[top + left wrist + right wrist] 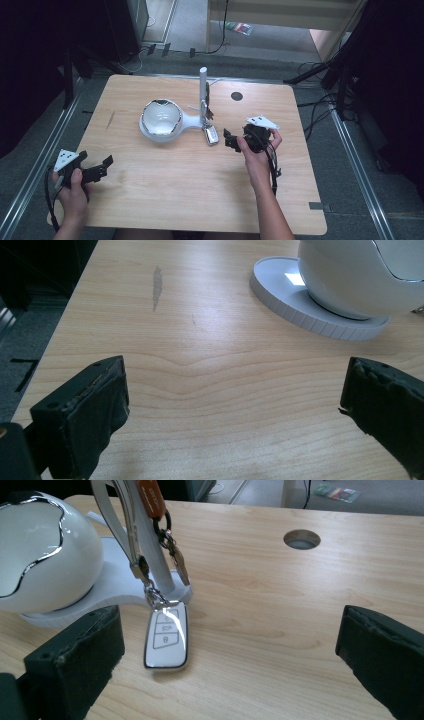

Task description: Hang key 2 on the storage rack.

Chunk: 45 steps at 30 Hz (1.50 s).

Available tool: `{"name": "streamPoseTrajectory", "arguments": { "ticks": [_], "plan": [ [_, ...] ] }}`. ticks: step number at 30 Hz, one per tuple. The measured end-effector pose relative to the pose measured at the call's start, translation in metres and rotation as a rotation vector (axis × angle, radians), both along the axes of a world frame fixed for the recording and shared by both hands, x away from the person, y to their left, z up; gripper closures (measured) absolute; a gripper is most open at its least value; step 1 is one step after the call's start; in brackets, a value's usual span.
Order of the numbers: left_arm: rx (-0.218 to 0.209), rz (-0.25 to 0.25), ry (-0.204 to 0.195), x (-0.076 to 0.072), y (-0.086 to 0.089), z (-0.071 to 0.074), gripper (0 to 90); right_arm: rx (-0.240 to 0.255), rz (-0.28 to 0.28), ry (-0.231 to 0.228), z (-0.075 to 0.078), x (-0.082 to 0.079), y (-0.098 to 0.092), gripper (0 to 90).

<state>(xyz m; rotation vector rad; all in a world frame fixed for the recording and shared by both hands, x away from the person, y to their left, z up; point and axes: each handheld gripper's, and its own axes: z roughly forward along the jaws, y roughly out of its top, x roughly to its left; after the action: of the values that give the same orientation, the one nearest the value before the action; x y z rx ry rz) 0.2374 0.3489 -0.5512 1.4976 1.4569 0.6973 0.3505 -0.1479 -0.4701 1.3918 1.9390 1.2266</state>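
Black pads of your right claw (230, 660) stand wide apart, nothing gripped. Car key fob (167, 636) lies flat on surface (280, 610) between them, nearer left pad, chained to white stand (150, 555). Fob light, rigid, glossy: pinch its long edges. Right hand level, aimed at stand. Left claw (235, 410) wide, empty.

Grey carpet floor (190, 30), wooden table (165, 200)

I'm working in a lab-like recording room: around the wooden worktop (150, 200) I see grey carpet (190, 30), metal floor rails (360, 175), loose cables (315, 107) and dark stands (345, 75).
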Motion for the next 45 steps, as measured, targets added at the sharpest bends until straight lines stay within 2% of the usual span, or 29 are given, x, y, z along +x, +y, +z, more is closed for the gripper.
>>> {"name": "streamPoseTrajectory", "arguments": {
  "ticks": [21,28,45],
  "plan": [
    [0.005,-0.002,-0.002,0.0,-0.001,0.0,0.0,0.003,-0.077,0.022,-0.02,-0.027,-0.05,0.0],
    [0.01,-0.003,0.001,0.0,-0.001,0.0,0.0,-0.02,-0.096,0.028,-0.028,-0.035,-0.066,0.0],
    [0.013,-0.004,-0.003,0.0,-0.001,0.0,0.0,-0.025,-0.155,0.05,-0.051,-0.058,-0.103,0.0]
  ]
}}
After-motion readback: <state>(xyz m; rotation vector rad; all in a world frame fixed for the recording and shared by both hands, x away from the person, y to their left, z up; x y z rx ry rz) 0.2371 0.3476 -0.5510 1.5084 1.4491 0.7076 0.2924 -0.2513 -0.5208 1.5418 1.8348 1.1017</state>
